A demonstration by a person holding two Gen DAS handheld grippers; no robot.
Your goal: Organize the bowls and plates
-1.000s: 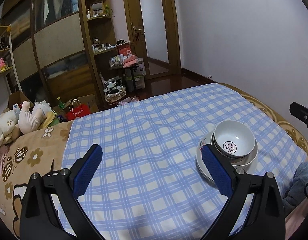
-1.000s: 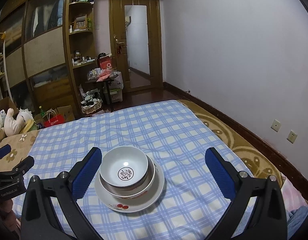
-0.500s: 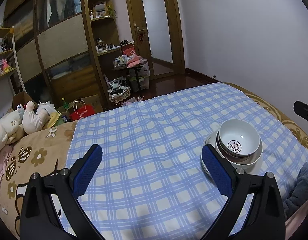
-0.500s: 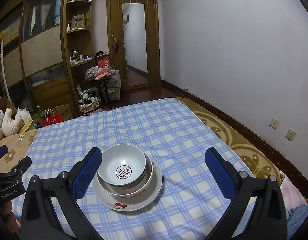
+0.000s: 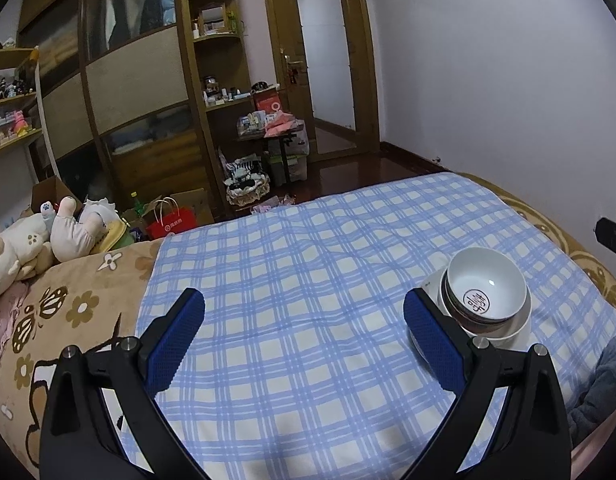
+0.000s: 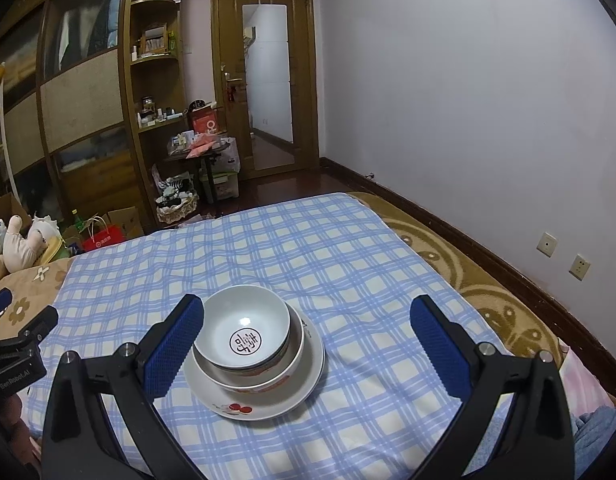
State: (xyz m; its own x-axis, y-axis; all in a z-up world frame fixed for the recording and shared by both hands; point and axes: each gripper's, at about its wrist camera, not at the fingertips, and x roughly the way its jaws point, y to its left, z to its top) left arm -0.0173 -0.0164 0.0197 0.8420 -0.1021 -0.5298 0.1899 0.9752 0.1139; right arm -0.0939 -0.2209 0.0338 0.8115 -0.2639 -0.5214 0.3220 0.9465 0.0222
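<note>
Now we hold both grippers wide open and empty above the bed, the left gripper [image 5: 304, 332] off to one side of the stack, the right gripper [image 6: 308, 340] nearly over it. On the checked blue sheet [image 6: 348, 264] a small bowl [image 6: 247, 334] nests in a larger bowl [image 6: 284, 368] on a cherry-painted plate [image 6: 268, 400]. Glazed ceramic: stiff, slick, breakable, probably heavy as a stack. We would pinch the top bowl's rim.

Left gripper [image 5: 304, 320]: drawn back and turned left; bowl stack [image 5: 484, 300] now sits nearer its right finger, more floor and wardrobe showing. Right gripper [image 6: 308, 324]: pulled back and raised; stack [image 6: 252, 344] now lower in view, beside its left finger.
</note>
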